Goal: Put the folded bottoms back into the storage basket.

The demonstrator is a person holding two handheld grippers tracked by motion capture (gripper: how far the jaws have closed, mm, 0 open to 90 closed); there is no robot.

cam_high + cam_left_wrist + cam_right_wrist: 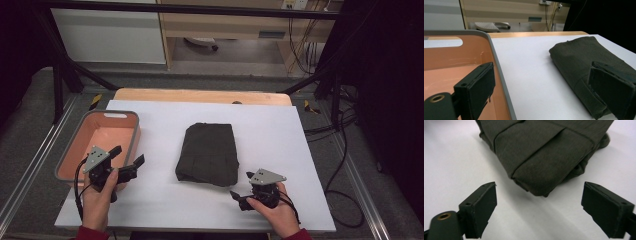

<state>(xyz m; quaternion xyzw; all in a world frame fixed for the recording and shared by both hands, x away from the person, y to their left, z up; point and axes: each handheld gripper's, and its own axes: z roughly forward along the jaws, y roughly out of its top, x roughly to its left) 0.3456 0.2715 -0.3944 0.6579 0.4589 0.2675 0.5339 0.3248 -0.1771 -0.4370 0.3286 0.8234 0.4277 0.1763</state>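
Note:
A folded dark olive cloth (207, 152) lies flat in the middle of the white table top (280, 135). My right gripper (241, 185) rests low on the table just off the cloth's near right corner, pointing at it, jaws open. In the right gripper view that corner of the cloth (544, 147) sits just beyond and between the open jaws of my right gripper (539, 187), untouched. My left gripper (129, 155) is held open beside the basket's near right corner, left of the cloth. In the left gripper view my left gripper (541, 72) frames bare table, with the cloth (584, 55) behind its right jaw.
An orange basket with a grey rim (75, 145) stands at the table's left edge; its rim (496, 62) runs beside the left jaw. Black frame bars, cables and a wooden cabinet (225, 20) lie beyond the far edge.

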